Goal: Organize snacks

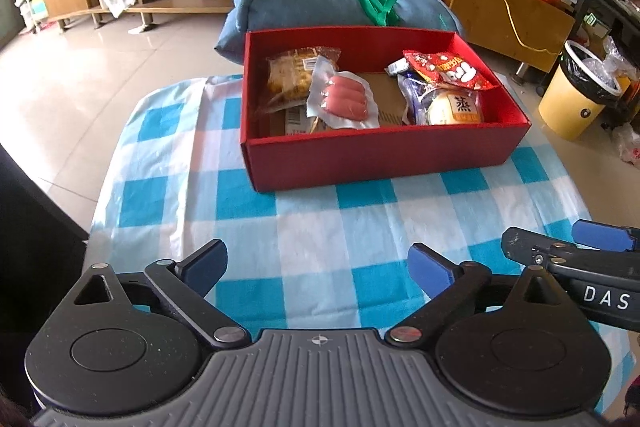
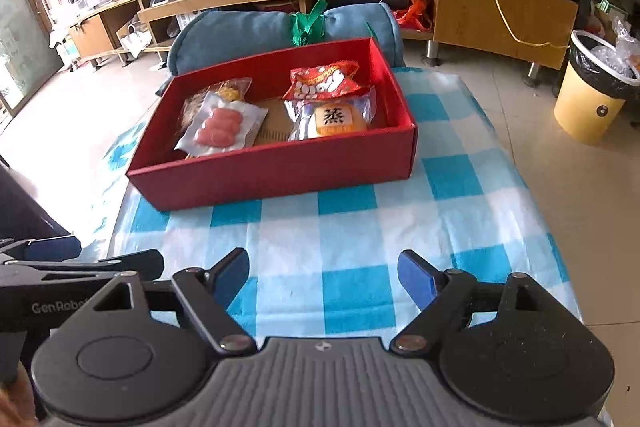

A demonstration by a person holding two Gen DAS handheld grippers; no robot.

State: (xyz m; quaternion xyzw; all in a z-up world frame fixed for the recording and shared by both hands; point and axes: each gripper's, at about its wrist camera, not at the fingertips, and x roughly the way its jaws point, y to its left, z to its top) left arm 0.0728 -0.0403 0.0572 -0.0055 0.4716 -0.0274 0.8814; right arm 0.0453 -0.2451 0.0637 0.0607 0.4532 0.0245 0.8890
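- While you hold both tools low over the blue-and-white checked cloth [image 1: 320, 235], the red cardboard box [image 1: 380, 155] sits ahead of them on that cloth, well apart from either set of fingertips.
- Your left gripper [image 1: 318, 267] stands wide open with nothing between its blue pads; only bare cloth shows in the gap.
- Your right gripper [image 2: 324, 277] is also spread, somewhat less widely, and grips nothing.
- "DAS" reads in white on the right tool's black arm in the left view; "GenRobo" shows on the left tool's arm in the right view.
- Inside the box, the clear vacuum pack of pink sausages [image 1: 346, 99] lies left of centre, overlapping a crinkly bag of golden pastry [image 1: 292, 75].
- At the right end, a glossy red snack bag [image 1: 448, 69] with white lettering, too distorted to read, rests on a clear-wrapped pale round bun [image 1: 452, 107] labelled with one large black Chinese character.
- Brown corrugated card shows on the box floor between the two groups.
- Behind the box lies a rolled blue fabric bundle [image 1: 304, 3] tied with green strap.
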